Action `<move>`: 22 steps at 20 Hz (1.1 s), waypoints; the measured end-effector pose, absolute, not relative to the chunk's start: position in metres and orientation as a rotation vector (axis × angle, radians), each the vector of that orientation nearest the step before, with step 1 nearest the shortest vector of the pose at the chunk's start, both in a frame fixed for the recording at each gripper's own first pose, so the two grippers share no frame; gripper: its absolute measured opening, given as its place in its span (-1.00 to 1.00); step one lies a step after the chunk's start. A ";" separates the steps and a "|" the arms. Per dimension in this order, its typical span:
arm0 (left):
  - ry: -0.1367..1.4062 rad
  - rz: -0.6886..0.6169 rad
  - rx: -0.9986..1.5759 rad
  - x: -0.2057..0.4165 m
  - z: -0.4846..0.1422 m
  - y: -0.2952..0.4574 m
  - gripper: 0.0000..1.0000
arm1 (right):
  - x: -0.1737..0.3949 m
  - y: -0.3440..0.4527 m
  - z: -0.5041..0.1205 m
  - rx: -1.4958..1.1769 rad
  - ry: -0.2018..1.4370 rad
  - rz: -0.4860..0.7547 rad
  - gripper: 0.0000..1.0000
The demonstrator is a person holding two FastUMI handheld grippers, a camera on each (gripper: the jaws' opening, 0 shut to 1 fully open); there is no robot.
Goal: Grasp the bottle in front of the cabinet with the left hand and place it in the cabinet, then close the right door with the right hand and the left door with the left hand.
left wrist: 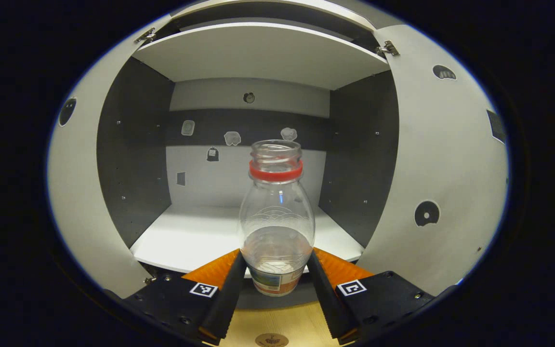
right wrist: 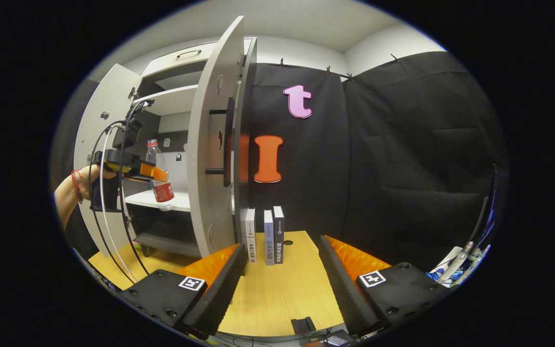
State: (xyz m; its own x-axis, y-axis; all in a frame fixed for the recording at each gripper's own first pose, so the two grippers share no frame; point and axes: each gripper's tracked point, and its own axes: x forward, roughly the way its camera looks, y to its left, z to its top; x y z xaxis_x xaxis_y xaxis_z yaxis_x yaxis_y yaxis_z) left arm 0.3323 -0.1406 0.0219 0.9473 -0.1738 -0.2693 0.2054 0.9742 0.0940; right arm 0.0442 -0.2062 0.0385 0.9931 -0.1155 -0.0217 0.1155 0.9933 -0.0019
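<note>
A clear plastic bottle with a red neck ring and no cap sits between the fingers of my left gripper, which is shut on its lower body. It hangs in front of the cabinet's white lower shelf. Both cabinet doors stand open: the left door and the right door. In the right gripper view, the bottle and the left gripper, held by a hand, are at the cabinet mouth beside the right door. My right gripper is open over the wooden table, holding nothing.
Three books stand upright on the wooden table against the black cloth wall, right of the cabinet. The right door carries a dark handle. Cables trail from the left gripper. Some items lie at the far right.
</note>
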 end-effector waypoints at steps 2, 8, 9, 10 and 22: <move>0.264 -0.190 0.132 0.350 0.028 -0.145 0.52 | 0.045 -0.215 0.040 0.000 0.016 -0.132 0.99; 0.321 -0.197 0.192 0.398 0.016 -0.156 0.51 | 0.052 -0.230 0.037 0.022 0.026 -0.170 0.99; 0.334 -0.196 0.192 0.402 0.011 -0.157 0.51 | 0.053 -0.232 0.037 0.021 0.025 -0.176 0.99; 0.343 -0.197 0.192 0.405 0.008 -0.158 0.51 | 0.054 -0.234 0.037 0.014 0.023 -0.186 0.99; 0.296 -0.173 0.214 0.406 0.019 -0.152 0.87 | 0.062 -0.231 0.026 0.026 0.054 -0.203 0.86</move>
